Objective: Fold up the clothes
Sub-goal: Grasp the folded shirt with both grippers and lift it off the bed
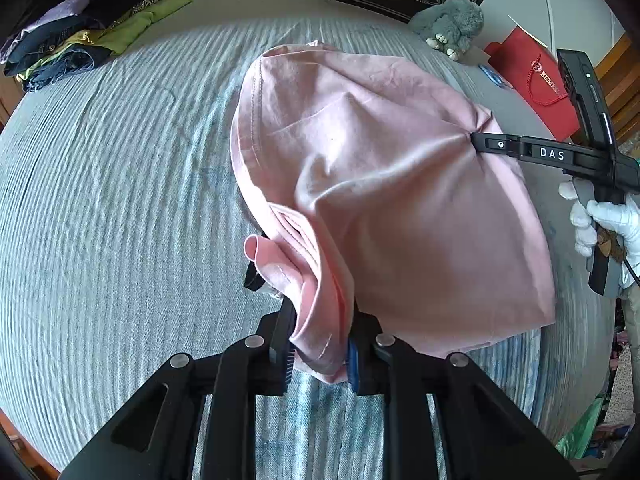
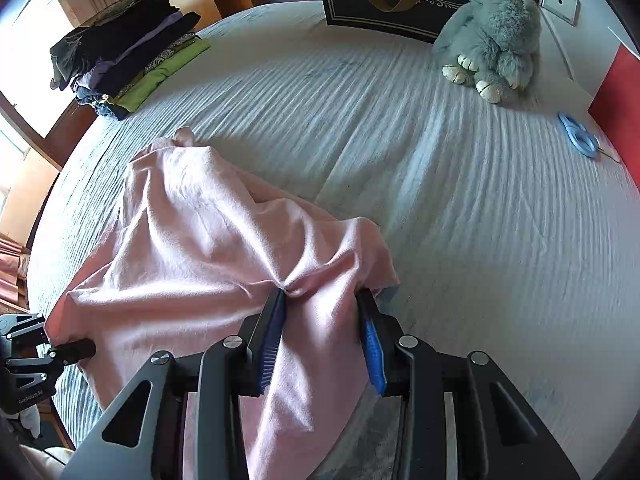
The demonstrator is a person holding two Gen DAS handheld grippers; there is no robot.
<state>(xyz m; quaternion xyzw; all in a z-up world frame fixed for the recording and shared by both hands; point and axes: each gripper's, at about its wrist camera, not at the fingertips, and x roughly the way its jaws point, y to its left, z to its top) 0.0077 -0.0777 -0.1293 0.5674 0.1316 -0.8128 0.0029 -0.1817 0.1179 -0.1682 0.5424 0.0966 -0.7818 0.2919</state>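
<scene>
Left gripper: jaws narrow, clamped on a bunched corner of the pink garment at the near edge, with a rolled hem spilling out just beside the left pad. Pink cloth lifted off the striped bedspread, tented between the two grips, its far edge trailing toward the middle of the bed.

Right gripper: jaws partway apart with a thick fold of the same cloth running between the blue pads. From the left wrist view, the tip appears to pinch the cloth into a pucker; a firm hold likely, not certain. White-gloved hand on its handle.

For a clean fold: best to keep both corners level and the span lightly taut, carry the near edge over to meet the far one, lower flat, release only once settled. Risk of a slipping right grip and a lopsided crease.

Well apart: folded clothes pile far left, plush rabbit far right.
</scene>
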